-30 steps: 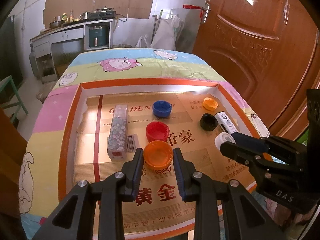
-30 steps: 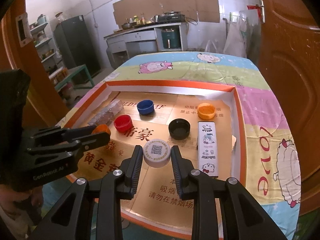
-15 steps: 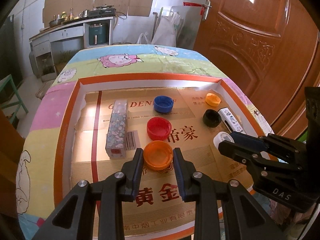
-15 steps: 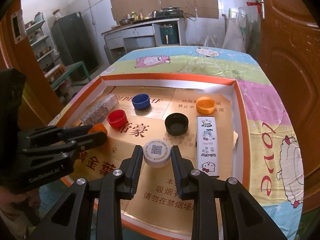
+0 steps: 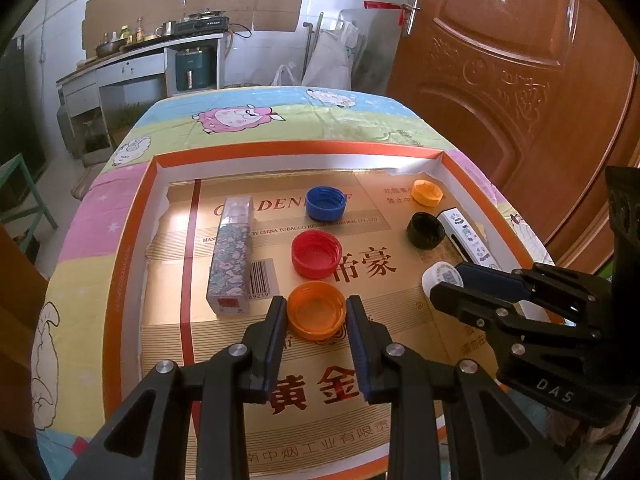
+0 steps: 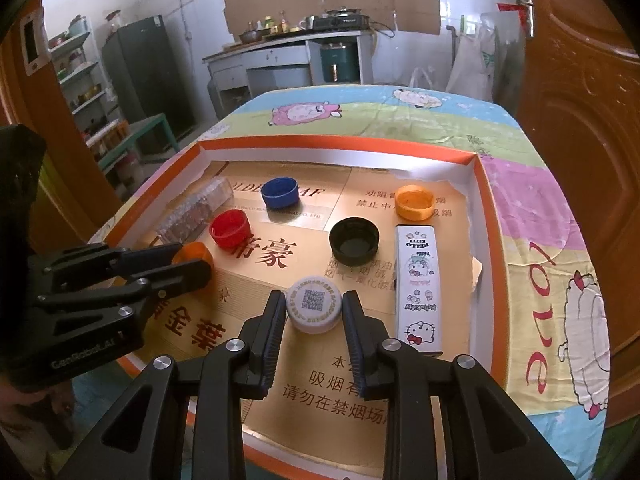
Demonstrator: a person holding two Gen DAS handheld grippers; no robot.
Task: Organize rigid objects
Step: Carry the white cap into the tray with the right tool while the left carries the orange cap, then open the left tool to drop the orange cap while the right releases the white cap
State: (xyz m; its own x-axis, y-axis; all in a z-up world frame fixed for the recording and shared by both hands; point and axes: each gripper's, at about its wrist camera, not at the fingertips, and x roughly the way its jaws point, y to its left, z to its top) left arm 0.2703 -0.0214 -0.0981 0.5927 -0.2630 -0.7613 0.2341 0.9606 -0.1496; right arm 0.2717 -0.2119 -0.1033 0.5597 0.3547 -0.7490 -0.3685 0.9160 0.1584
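Orange cap (image 5: pixel 317 310) pinched in my left gripper (image 5: pixel 317 314), near tray's (image 5: pixel 120 264) front edge; white cap (image 6: pixel 314 304) pinched in my right gripper (image 6: pixel 314 312), front right.

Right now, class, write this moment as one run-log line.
left hand-held gripper: shut on orange cap | right hand-held gripper: shut on white cap | both caps in tray

We see white tiled walls (image 6: pixel 192 8), a carved wooden door (image 5: pixel 500 80), a grey kitchen counter (image 6: pixel 280 56), a dark fridge (image 6: pixel 140 68), daylight.
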